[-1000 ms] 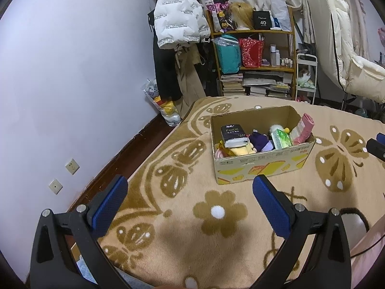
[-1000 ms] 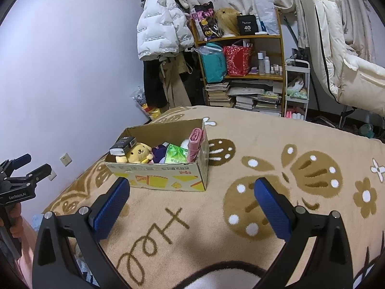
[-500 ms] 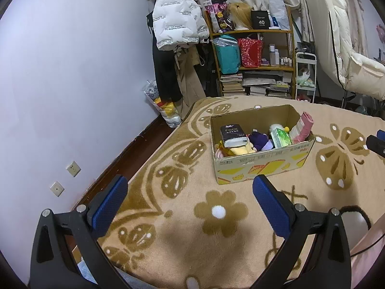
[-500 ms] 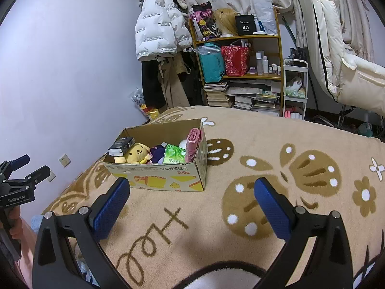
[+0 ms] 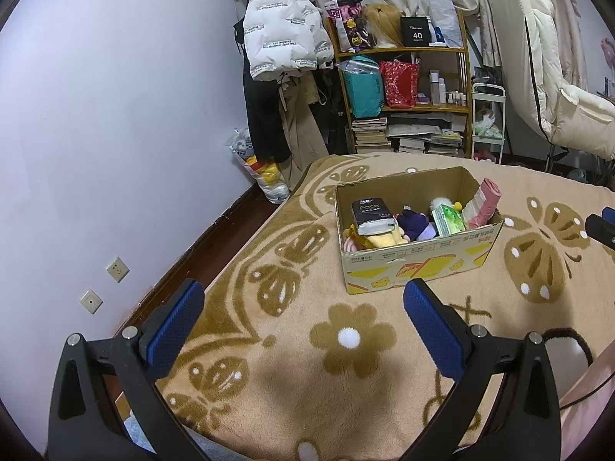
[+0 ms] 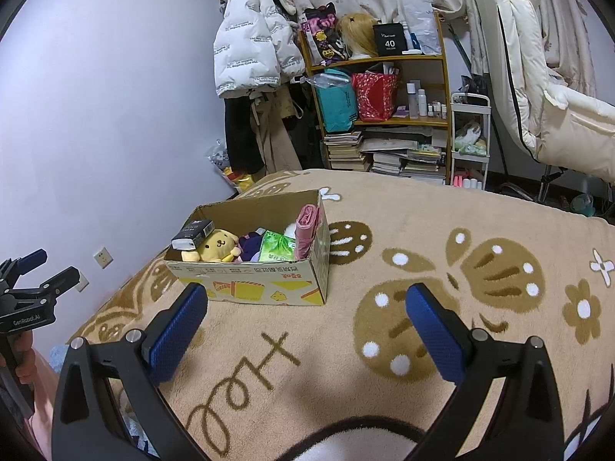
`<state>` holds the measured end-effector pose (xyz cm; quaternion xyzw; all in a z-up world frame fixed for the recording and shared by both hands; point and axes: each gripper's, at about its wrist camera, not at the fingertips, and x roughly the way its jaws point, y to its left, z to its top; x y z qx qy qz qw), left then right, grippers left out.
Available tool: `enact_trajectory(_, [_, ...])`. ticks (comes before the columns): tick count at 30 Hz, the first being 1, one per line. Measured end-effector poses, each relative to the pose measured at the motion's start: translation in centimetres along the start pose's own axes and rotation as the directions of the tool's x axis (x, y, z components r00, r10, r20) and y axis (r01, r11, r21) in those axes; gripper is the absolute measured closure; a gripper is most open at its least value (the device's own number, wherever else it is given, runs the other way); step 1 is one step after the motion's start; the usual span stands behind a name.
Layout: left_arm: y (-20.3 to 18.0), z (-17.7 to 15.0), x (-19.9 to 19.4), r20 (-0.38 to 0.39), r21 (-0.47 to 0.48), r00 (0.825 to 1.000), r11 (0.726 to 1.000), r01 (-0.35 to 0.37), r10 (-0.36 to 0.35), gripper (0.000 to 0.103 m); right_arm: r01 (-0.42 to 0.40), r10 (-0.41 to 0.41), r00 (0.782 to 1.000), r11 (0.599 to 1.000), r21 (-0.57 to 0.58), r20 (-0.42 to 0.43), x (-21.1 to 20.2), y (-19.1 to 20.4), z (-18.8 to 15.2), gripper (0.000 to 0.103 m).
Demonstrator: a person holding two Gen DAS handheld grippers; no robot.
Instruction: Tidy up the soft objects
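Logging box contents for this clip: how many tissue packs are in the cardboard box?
2. A black tissue pack lies at the left end of the cardboard box; a green tissue pack stands right of centre. Others may be hidden underneath.

Each tool, the left tool (image 5: pixel 303 326) and the right tool (image 6: pixel 307 326), is a matte black triangulated frame with silver screws at its joints and two textured blue rubber pads (image 5: pixel 175 328), and the left one's body bears white "GenRobot.AI" lettering in the right wrist view.
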<state>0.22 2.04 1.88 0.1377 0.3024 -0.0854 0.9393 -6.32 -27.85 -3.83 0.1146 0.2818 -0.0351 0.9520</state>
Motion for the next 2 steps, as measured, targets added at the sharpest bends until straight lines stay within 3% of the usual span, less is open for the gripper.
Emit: enact_trajectory(2, [-0.01,0.00,-0.01,0.000,0.000,1.000,1.000,0.000,0.000,0.001,-0.001,0.001,1.000,1.000,-0.001,-0.001,0.02,0.00,0.00,0.000])
